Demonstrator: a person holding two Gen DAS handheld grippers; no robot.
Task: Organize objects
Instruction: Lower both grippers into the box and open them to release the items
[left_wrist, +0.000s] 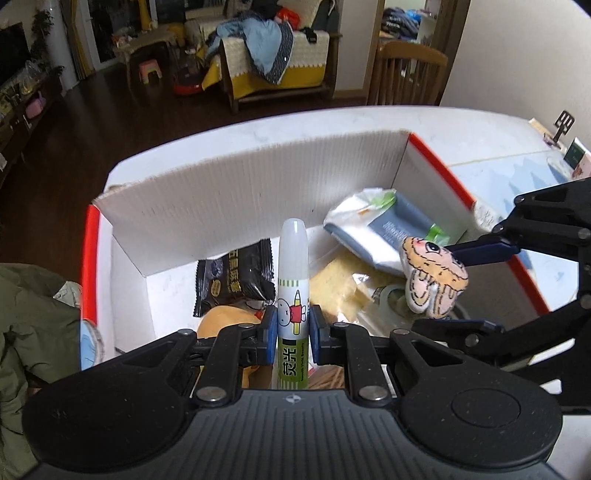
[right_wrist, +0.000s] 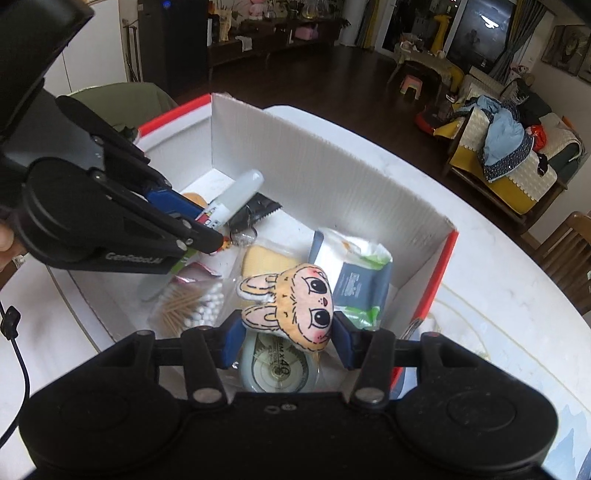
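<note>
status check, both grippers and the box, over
Left gripper shut on white highlighter pen. Right gripper shut on orange plush rabbit head. Both above white cardboard box, already crowded with packets.

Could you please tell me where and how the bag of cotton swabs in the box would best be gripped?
Probably from above, pinching the swab bag across its near, fanned-out end. It lies flat on the box floor, and the left hand-held gripper, shut on the highlighter, hangs over its far end.
</note>
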